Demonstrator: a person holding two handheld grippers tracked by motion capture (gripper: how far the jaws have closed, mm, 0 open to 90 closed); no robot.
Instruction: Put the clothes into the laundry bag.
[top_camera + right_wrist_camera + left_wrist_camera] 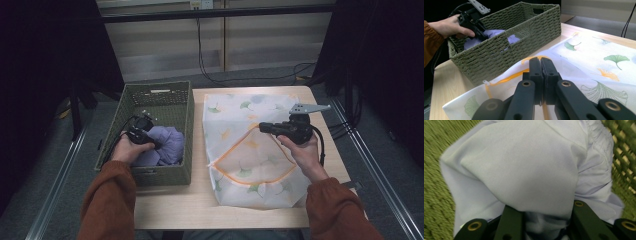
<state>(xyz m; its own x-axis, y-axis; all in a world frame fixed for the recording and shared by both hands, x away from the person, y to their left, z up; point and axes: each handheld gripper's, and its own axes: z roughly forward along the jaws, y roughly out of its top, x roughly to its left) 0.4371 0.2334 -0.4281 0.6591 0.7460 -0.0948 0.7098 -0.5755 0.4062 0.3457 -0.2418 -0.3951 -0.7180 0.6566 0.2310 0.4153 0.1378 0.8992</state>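
Lavender cloth [167, 145], crumpled, down inside the green woven basket [184, 107] on the left half of the table [175, 207], bunched toward the near right corner. Left gripper [152, 144] dipped into that basket from the near side, jaws clamped on a fold of the cloth: seen along the left gripper view, pale fabric [524, 170] billowing up over both black jaws and pinched between them, green weave on either side. Over on the right, a white mesh bag [240, 107] printed with ginkgo leaves, flat on the table just beside the basket, orange zipper edge [227, 150] curving round its open mouth. Right gripper [262, 127] low over the bag, jaws pressed tight together on the orange-trimmed lip, lifting that edge clear of the bag; same pinch up close in the right gripper view [540, 65], fabric caught between the two pads. From that view too, left hand [447, 26] at the basket's far corner, lavender showing through the weave.
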